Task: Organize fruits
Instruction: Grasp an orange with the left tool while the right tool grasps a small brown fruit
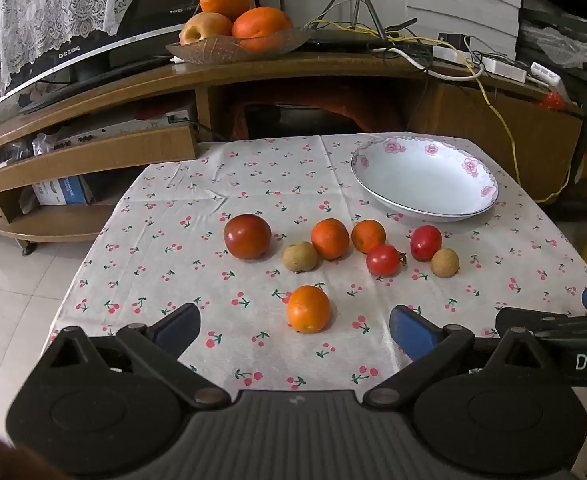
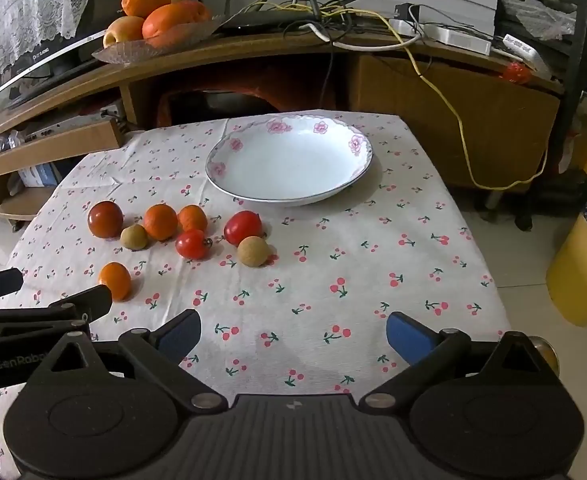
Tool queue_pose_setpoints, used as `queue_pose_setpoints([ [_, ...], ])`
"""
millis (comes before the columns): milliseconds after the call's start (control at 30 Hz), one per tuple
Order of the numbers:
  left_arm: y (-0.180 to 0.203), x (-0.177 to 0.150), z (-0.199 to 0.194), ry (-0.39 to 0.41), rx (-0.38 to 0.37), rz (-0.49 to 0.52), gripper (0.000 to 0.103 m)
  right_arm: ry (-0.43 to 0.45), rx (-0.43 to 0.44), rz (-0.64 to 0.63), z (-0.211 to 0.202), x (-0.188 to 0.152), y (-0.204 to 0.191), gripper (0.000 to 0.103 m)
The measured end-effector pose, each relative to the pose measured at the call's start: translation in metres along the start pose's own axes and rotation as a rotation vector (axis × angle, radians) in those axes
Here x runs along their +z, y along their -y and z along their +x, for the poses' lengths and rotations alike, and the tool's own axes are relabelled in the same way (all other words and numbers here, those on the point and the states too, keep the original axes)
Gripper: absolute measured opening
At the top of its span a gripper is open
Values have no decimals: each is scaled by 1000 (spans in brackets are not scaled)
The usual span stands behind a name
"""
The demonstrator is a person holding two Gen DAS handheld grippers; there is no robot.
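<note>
Several small fruits lie on the cherry-print tablecloth [image 1: 197, 240]. A small orange [image 1: 308, 309] sits nearest, just ahead of my open, empty left gripper [image 1: 294, 330]. Behind it lie a dark red tomato [image 1: 247, 236], two longans [image 1: 300, 256] [image 1: 445, 263], two more small oranges [image 1: 330, 238] [image 1: 368, 235] and two red tomatoes [image 1: 383, 260] [image 1: 426, 242]. An empty white flowered plate [image 1: 425, 178] stands at the back right; it also shows in the right wrist view [image 2: 289, 162]. My right gripper [image 2: 293, 334] is open and empty over bare cloth, right of the fruits [image 2: 192, 243].
A wooden TV stand [image 1: 277, 72] runs behind the table, bearing a glass dish of large oranges and an apple [image 1: 237, 46] and tangled cables [image 1: 433, 50]. A yellow bin [image 2: 581, 264] stands on the floor right of the table. The left gripper's finger [image 2: 81, 304] shows at the right view's left edge.
</note>
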State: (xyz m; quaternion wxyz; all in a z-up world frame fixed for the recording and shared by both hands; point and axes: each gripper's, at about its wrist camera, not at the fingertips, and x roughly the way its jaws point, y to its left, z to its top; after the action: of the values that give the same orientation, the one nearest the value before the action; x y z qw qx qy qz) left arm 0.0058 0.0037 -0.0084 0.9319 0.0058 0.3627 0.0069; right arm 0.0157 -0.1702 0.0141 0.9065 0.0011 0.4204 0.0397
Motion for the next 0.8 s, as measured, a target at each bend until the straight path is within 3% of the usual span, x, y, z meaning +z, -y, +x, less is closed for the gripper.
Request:
queue_pose_setpoints([
  [467,0,3,24,-26,-13,43,103,1,43,-48,20,10,-5,95],
  [800,1,5,52,-47,11,66,87,-17,119,-86,50,31,-3,87],
])
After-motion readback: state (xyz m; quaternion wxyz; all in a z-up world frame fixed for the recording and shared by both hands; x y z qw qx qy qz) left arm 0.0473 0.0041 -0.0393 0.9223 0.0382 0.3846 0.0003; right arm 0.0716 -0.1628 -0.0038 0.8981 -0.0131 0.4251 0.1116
